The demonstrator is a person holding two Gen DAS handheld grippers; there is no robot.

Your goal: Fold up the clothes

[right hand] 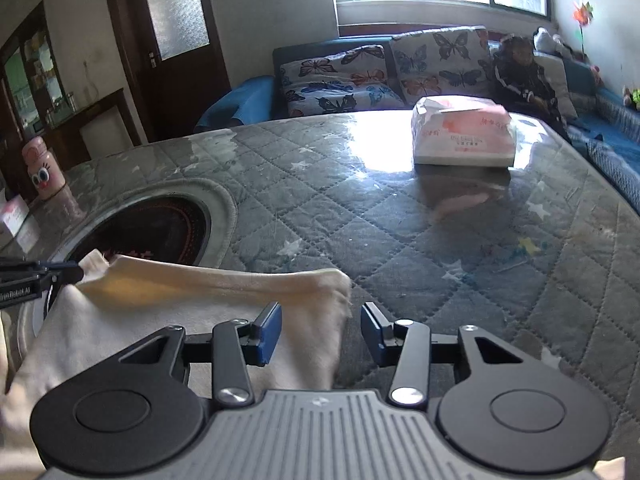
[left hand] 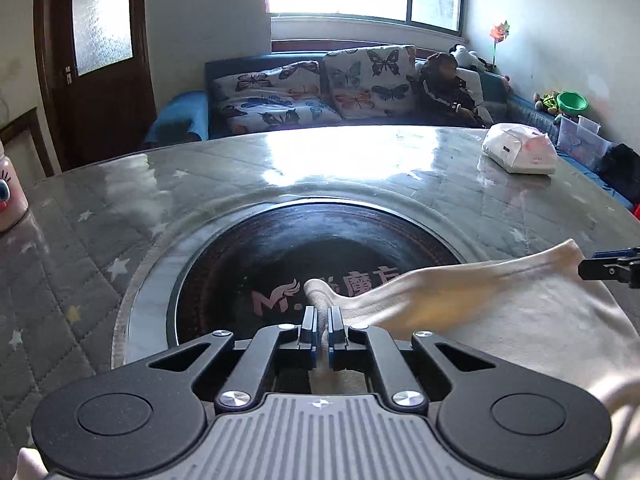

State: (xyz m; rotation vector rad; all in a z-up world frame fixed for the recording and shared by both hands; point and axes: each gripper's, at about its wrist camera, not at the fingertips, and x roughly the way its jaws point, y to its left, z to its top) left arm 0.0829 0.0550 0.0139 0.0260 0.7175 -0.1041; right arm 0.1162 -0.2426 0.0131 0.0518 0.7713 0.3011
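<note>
The cream garment (left hand: 500, 320) lies on the surface (left hand: 360, 168), partly over the dark round hob (left hand: 320, 248) set into it and partly on the quilted star-print cover (right hand: 400, 240). Its far edge is raised into a long ridge running between the two tools, which reads as a fold only just starting — no crisp crease or stacked layer is visible yet, and the rest of the cloth lies loose and spills off the near edge toward the person.

The left hand-held gripper (left hand: 320, 322) is clamped on one end of that raised edge: a bunched tongue of fabric passes between its blue pads, and the corner pokes out just beyond them over the hob's printed logo. The right hand-held gripper (right hand: 320, 326) has its fingers apart. The other end of the ridge sits between them, nearer the left finger (right hand: 268, 332), but the pads do not press on it, so that corner is not yet secured.

So the task looks early: one corner is taken, the second remains to be grasped, and carrying the edge over, laying it down and any further folds all seem to remain. A tissue pack (right hand: 464, 132) sits well apart on the far side — not in the way.
</note>
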